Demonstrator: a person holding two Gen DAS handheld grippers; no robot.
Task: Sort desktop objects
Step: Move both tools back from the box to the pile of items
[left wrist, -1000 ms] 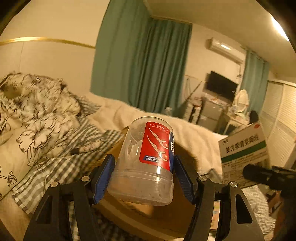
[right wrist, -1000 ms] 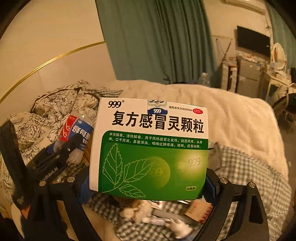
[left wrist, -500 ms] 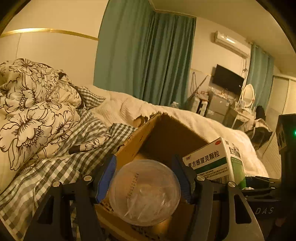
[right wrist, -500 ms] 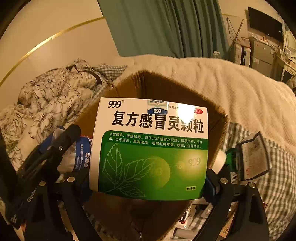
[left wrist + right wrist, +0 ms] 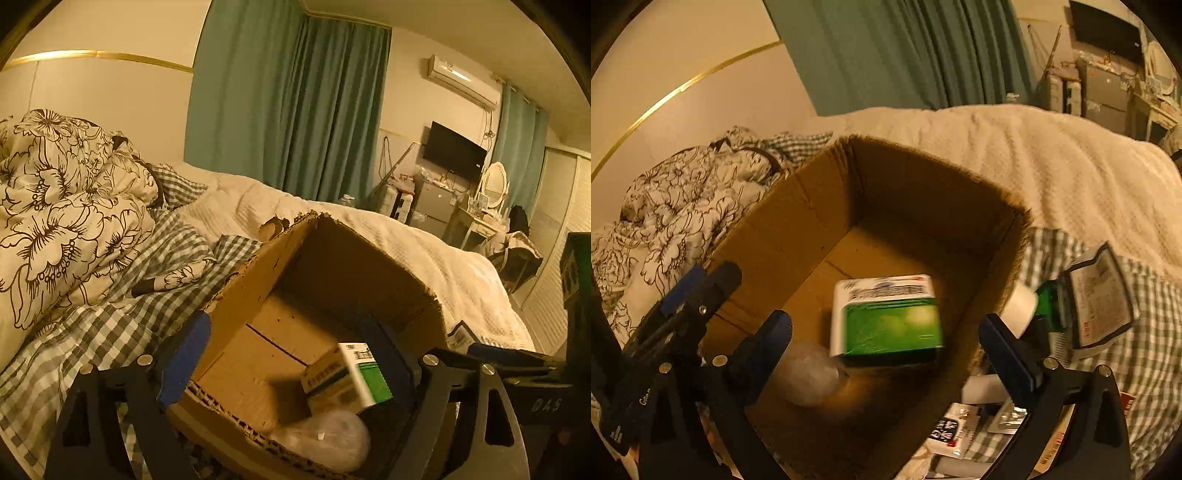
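Two grippers are hanging over a brown corrugated cardboard box [image 5: 798,221] on the bed, the left gripper [image 5: 295,354] and right gripper [image 5: 886,347] both opening their jaws wide with nothing gripped. A glossy green-and-white carton [image 5: 886,314] and a clear round plastic bottle [image 5: 809,380], at eight o'clock from it, are lying blurred inside. Judging by this, a drop-off is finishing; next calls for reaching the small packets [image 5: 960,428] lying at five o'clock outside the box.

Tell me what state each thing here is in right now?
Cardboard box: open on top, upright on the bed.
Medicine box: inside, loose, blurred.
Plastic bottle: inside, beside it.
Left gripper: jaws opening, nothing between.
Right gripper: jaws opening, nothing gripped.
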